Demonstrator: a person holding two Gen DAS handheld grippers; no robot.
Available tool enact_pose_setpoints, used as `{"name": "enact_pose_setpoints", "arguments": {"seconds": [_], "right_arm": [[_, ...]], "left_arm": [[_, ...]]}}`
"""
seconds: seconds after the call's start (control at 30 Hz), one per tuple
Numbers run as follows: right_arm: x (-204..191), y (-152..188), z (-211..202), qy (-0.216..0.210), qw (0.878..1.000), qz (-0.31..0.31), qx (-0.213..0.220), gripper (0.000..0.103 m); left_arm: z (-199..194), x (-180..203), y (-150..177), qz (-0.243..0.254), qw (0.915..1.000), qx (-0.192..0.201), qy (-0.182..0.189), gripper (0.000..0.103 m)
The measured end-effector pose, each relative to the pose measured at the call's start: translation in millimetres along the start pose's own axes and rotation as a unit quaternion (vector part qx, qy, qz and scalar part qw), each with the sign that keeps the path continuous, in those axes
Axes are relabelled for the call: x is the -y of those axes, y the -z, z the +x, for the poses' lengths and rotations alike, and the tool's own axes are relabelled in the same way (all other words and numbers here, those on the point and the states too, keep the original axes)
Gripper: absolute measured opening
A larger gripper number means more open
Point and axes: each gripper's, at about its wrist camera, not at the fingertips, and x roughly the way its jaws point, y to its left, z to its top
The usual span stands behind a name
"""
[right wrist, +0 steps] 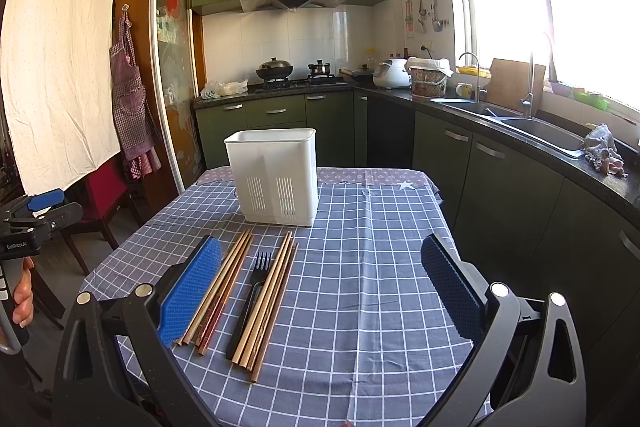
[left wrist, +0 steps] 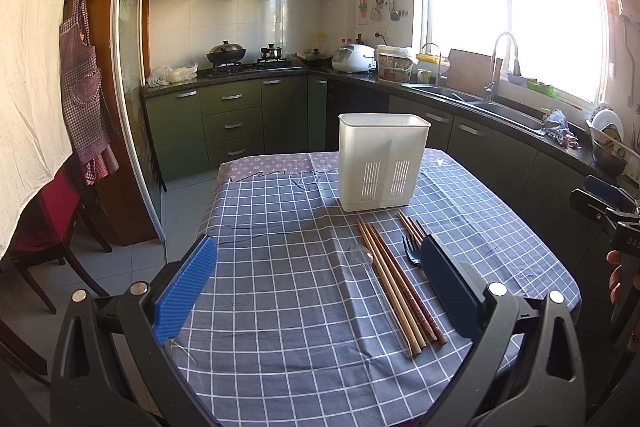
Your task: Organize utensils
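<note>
A white slotted utensil holder [left wrist: 382, 163] [right wrist: 274, 177] stands upright on the far half of the checked tablecloth [left wrist: 280, 267] [right wrist: 380, 267]. In front of it lie two bundles of wooden chopsticks [left wrist: 400, 287] [right wrist: 218, 291], a black fork [left wrist: 411, 251] [right wrist: 252, 295] between them, and a clear plastic spoon [left wrist: 370, 275] on the left. My left gripper [left wrist: 320, 279] hovers open above the near table edge, the chopsticks between its fingers. My right gripper [right wrist: 320, 287] is open too, with the utensils by its left finger [right wrist: 192, 287]. Nothing is held.
Green kitchen cabinets, a stove with pots and a sink [right wrist: 540, 131] run along the back and right. A red chair [left wrist: 52, 215] stands left of the table. A hand [right wrist: 22, 297] holds the other gripper at the left edge of the right wrist view.
</note>
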Motion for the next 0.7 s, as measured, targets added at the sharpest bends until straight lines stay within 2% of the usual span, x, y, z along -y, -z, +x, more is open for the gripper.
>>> {"name": "enact_pose_setpoints", "arguments": {"seconds": [0.53,0.7], "right_arm": [[7,7,11,0.003,1.000,0.001,-0.014,0.099],[8,2,19,0.002,1.000,-0.007,-0.030,0.099]], "left_arm": [[6,0,8,0.003,1.0000,-0.007,0.001,0.097],[25,4,4,0.010,0.9988,-0.048,0.009,0.097]]}}
